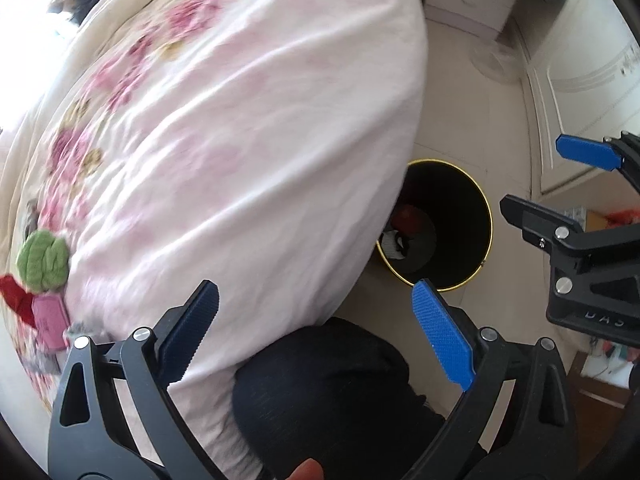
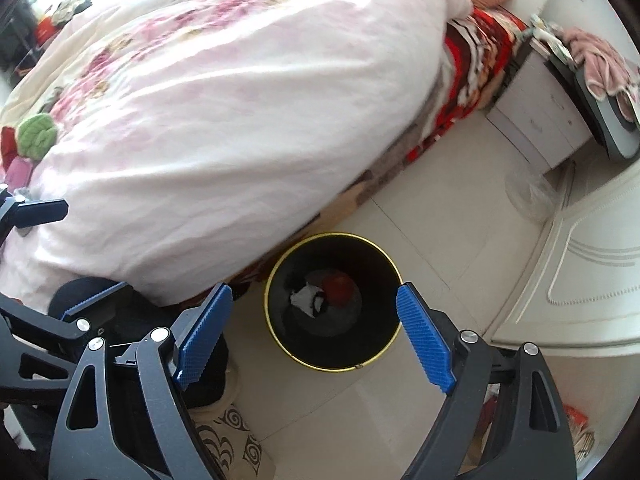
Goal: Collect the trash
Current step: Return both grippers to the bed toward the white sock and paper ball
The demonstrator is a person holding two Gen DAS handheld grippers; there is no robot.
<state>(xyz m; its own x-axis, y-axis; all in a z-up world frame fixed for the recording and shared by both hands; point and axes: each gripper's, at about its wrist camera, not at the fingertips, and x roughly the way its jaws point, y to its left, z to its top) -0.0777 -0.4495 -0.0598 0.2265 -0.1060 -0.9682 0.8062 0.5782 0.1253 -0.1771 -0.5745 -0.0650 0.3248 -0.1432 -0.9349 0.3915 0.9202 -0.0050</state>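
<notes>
Right gripper (image 2: 314, 336) hangs with jaws spread wide and nothing between them, directly above the black bin (image 2: 334, 304); red and white scraps already lie at its bottom. Left gripper (image 1: 316, 338) is likewise wide apart and empty, over the quilt (image 1: 240, 140) edge and a dark trouser knee. We judge the remaining trash to be the green, red and pink wrappers (image 1: 38, 292) on the bed, far toward the left gripper's side, so the left hand is nearer.

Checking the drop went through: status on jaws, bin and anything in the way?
Left gripper and right gripper: jaws open, empty. Round black bin with yellow rim on floor, red and white trash inside. Pink floral quilt overhangs bin edge.
</notes>
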